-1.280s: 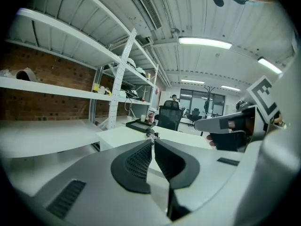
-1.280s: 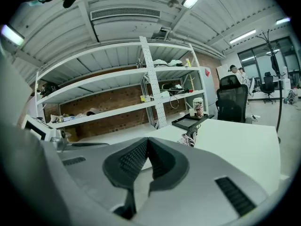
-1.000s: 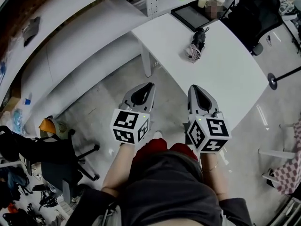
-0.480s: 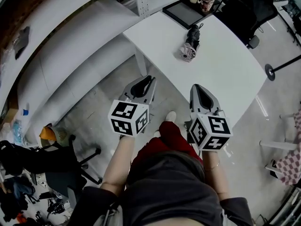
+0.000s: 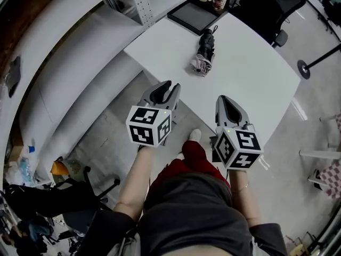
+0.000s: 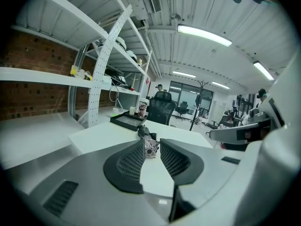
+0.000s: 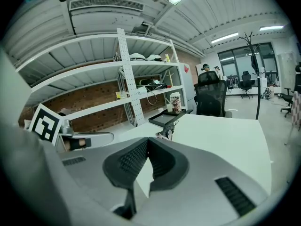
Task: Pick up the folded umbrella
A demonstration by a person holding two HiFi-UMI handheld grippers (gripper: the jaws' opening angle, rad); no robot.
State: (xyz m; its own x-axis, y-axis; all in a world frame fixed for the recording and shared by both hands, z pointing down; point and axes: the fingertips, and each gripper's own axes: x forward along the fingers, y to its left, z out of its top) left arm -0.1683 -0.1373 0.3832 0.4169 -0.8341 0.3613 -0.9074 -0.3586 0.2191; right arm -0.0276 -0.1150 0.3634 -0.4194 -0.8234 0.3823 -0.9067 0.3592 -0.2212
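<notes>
Ahead of the grey right gripper (image 5: 223, 100) with its black-and-white patterned marker cube (image 5: 238, 149), a black folded umbrella (image 5: 203, 51) with a pinkish patterned end lies on the white table (image 5: 250, 87).

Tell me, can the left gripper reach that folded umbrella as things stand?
Likely yes: the left gripper, its empty jaws just opening, faces the folded umbrella across bare table; nothing blocks the way.
</notes>
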